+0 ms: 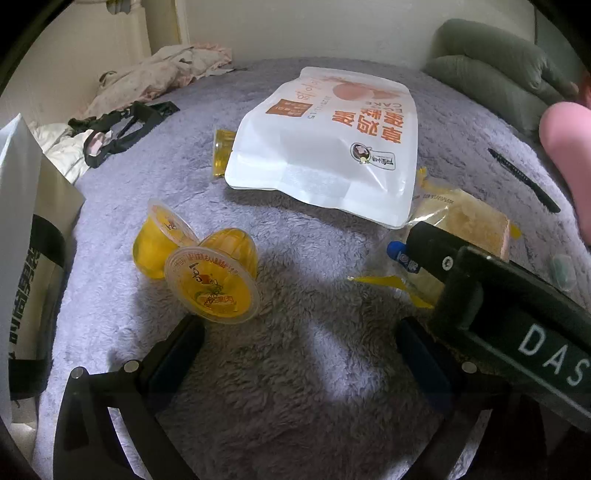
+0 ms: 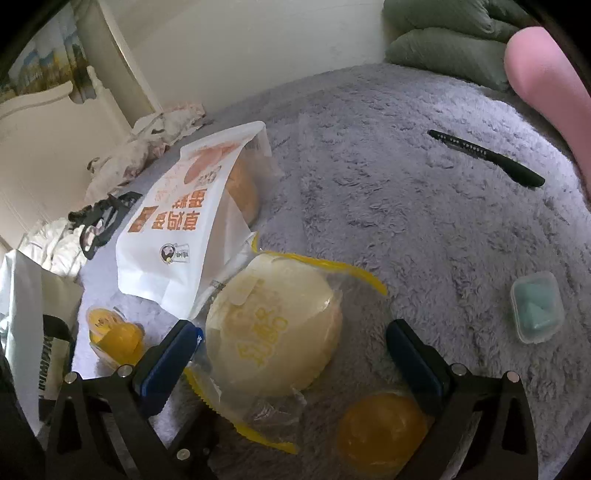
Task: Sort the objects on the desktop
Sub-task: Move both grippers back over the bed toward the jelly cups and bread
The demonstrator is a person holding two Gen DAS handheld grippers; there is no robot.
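Fluffy grey blanket [image 1: 295,229] below cream wall [image 1: 332,29], left tongs [image 1: 299,354] and right tongs [image 2: 291,350] wide, empty.

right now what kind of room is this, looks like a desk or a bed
Most likely a bedroom, with the sorting done on a bed rather than a desk. The snacks lie on a fluffy grey blanket, green pillows sit against the wall, and rumpled floral bedding lies by a cream headboard.

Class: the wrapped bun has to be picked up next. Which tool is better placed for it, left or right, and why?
Right. The right tool stands open with the bun between its fingers. The left tool is open over bare blanket, the bun off to its right.
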